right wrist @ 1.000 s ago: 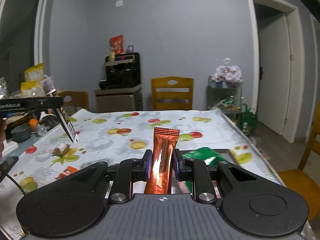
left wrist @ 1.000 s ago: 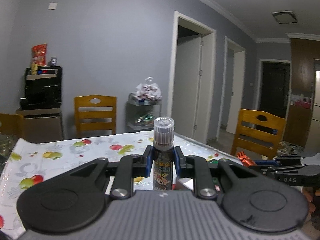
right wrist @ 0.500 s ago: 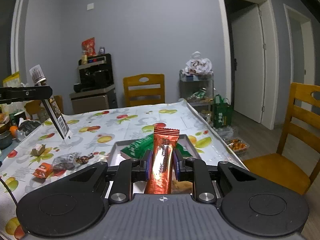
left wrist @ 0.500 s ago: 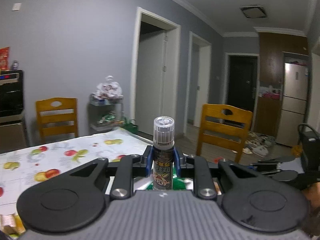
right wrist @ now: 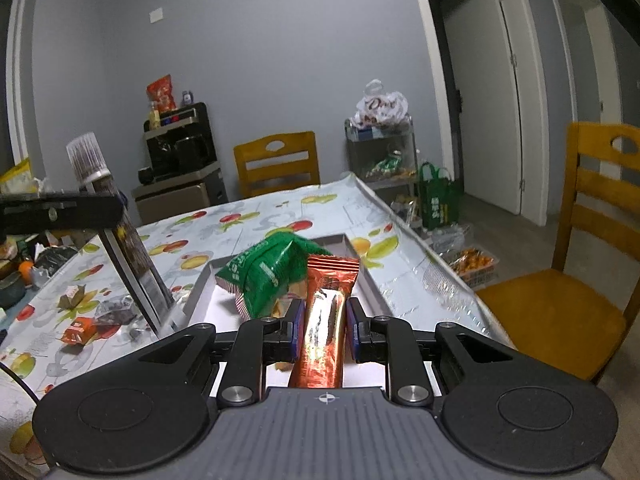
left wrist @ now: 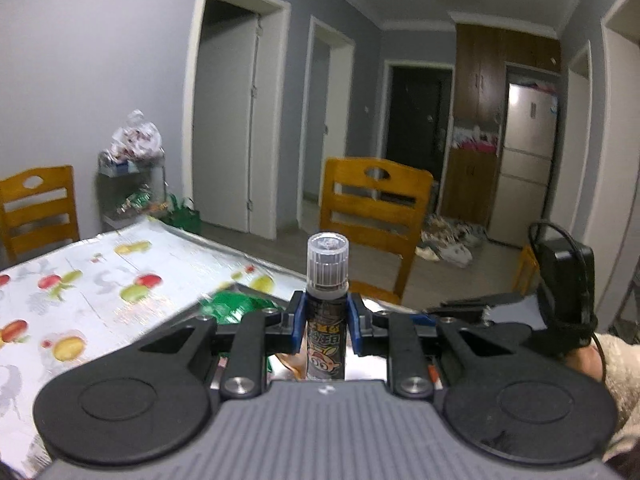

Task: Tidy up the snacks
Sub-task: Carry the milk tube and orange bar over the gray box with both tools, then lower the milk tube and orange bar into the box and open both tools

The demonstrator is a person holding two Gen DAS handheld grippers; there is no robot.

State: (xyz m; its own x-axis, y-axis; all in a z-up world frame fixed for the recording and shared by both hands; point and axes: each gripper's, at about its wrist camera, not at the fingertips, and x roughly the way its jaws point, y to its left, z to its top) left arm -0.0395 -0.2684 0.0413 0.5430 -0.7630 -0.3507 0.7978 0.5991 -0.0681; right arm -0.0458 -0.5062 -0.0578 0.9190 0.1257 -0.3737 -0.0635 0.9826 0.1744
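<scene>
Left wrist view: the left gripper (left wrist: 327, 320) is clenched on a slim dark snack tube with a clear ribbed cap (left wrist: 326, 308), held upright above the near corner of the grey metal tray (left wrist: 362, 364). Released from here, the tall tube would likely topple or roll.

Right wrist view: the right gripper (right wrist: 322, 330) grasps a shiny orange foil snack bar (right wrist: 325, 322) over the same tray, just beside the green snack bag (right wrist: 268, 272) lying inside. The two grippers are close, so they may collide.
</scene>
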